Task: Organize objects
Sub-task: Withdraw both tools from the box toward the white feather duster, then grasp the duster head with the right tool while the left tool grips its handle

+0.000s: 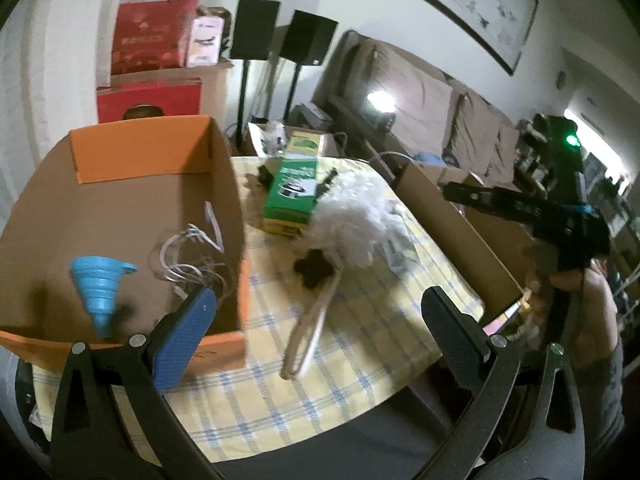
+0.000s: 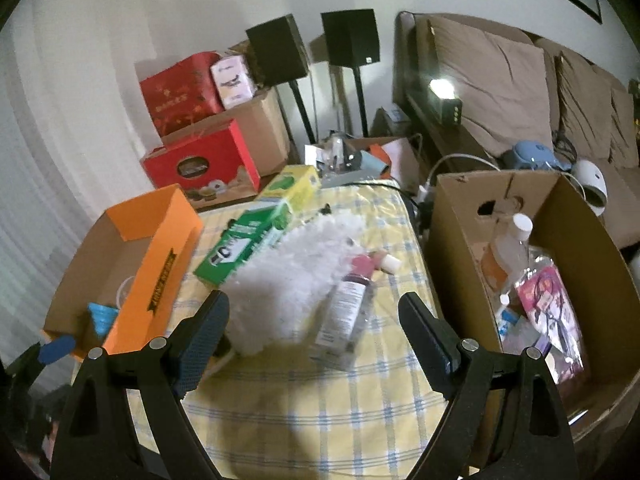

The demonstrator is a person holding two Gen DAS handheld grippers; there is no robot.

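Note:
My left gripper [image 1: 318,296] is open above the yellow checked tablecloth [image 1: 360,360]. Below it lies a white fluffy duster [image 1: 360,224] with a beige loop handle [image 1: 308,332], untouched. Left of it stands an orange box [image 1: 224,348] holding a blue funnel [image 1: 98,284] and white cables [image 1: 192,260]. My right gripper [image 2: 314,300] is open too, hovering over the duster [image 2: 296,280] and a clear bottle with a pink cap [image 2: 348,312] that lies on its side. A green carton [image 2: 256,236] lies behind them. Nothing is between either pair of jaws.
An open brown cardboard box [image 2: 460,216] stands right of the table, with a clear bottle [image 2: 512,248] and a pink packet [image 2: 548,304] inside. A small black object [image 1: 312,268] lies by the duster. Red boxes, two black speakers on stands and a sofa line the back.

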